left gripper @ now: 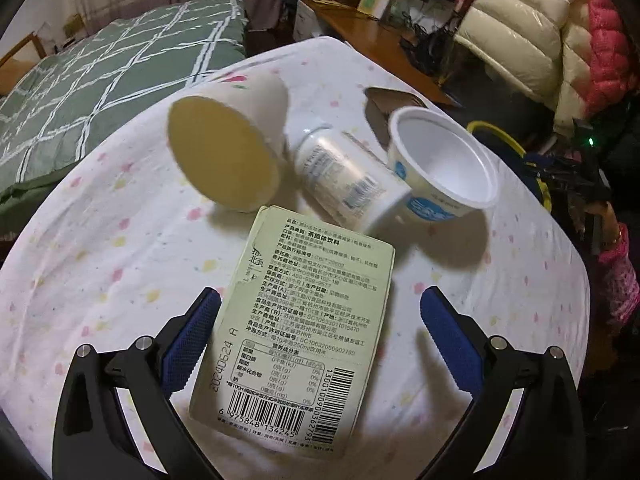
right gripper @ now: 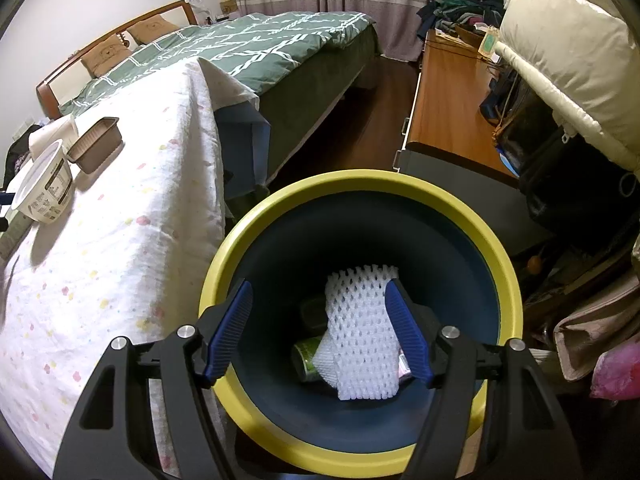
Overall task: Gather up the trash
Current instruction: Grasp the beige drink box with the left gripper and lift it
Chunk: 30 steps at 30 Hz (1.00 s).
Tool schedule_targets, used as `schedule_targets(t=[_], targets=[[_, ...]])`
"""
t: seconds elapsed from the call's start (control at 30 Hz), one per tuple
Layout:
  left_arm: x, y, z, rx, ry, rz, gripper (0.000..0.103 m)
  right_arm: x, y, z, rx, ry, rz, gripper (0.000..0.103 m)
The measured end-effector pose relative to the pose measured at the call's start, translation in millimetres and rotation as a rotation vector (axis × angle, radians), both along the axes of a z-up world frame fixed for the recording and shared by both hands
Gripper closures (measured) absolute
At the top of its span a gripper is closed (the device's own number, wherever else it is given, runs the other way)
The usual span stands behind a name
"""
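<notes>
Right now the left gripper (left gripper: pixel 320 320) sits low over the table w/ jaws spread wide, straddling a flat pale-green drink carton (left gripper: pixel 296 336) lying label-up on the dotted white tablecloth (left gripper: pixel 100 240). Left blue pad (left gripper: pixel 190 340) is just beside the carton's edge, maybe touching, can't tell; right pad stands apart from it.

Beyond the carton: a paper cup (left gripper: pixel 232 148) tipped on its side, mouth toward the camera; a white plastic bottle (left gripper: pixel 344 176) lying next to it; and a white yogurt tub (left gripper: pixel 444 164) w/ blue label, tilted, touching the bottle. A brown tray (left gripper: pixel 394 100) sits behind the tub.

Right gripper (right gripper: pixel 320 328) hangs over the yellow-rimmed bin (right gripper: pixel 360 184) beside the table, jaws spread too. White foam fruit net (right gripper: pixel 360 332) is against the right pad, away from the left one, so not pinched. Green can (right gripper: pixel 306 358) lies at the bin's bottom, partly under the net. Bed w/ green quilt (right gripper: pixel 260 48) is in the bkgd.
</notes>
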<state>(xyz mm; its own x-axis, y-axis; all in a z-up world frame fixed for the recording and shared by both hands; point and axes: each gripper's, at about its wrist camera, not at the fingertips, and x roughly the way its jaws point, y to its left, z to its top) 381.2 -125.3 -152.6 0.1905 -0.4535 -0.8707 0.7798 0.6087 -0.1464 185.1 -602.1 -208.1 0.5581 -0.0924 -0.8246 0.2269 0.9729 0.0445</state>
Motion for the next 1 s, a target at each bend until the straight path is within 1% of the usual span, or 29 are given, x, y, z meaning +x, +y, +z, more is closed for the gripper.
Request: schedule_targets(t=[0.1, 0.2, 0.33, 0.37, 0.4, 0.47, 0.53, 0.7, 0.8, 0.9, 1.0], targets=[[-8, -10, -2, 0.028, -0.019, -0.017, 0.005, 0, 1, -2, 0.001, 0.002, 0.004, 0.038], [-20, -19, -9, 0.087, -0.056, -0.043, 0.005, -1, 3, -3, 0.005, 0.002, 0.009, 0.038], [-30, -26, -16, 0.137, -0.096, -0.06, 0.005, -5, 3, -4, 0.012, -0.003, 0.011, 0.038], [-32, -26, -16, 0.142, -0.103, -0.056, 0.008, -6, 3, -4, 0.014, -0.005, 0.011, 0.038], [-34, -26, -16, 0.144, -0.108, -0.048, 0.01, -8, 2, -4, 0.019, -0.007, 0.012, 0.038], [-37, -22, -14, 0.137, -0.114, -0.017, 0.024, -11, 2, -3, 0.024, -0.009, 0.012, 0.038], [-38, -19, -11, 0.128, -0.112, 0.011, 0.028, -14, 2, -2, 0.033, -0.015, 0.014, 0.038], [-57, -17, 0, 0.142, -0.175, 0.074, 0.029, -25, 0, 3, 0.048, -0.038, 0.013, 0.038], [-77, -19, 16, 0.133, -0.231, 0.119, 0.029, -32, -1, 7, 0.053, -0.051, 0.017, 0.038], [-100, -25, 31, 0.128, -0.263, 0.125, 0.029, -41, -2, 10, 0.053, -0.063, 0.022, 0.038], [-119, -38, 41, 0.129, -0.285, 0.108, 0.029, -50, -6, 15, 0.054, -0.076, 0.018, 0.038]])
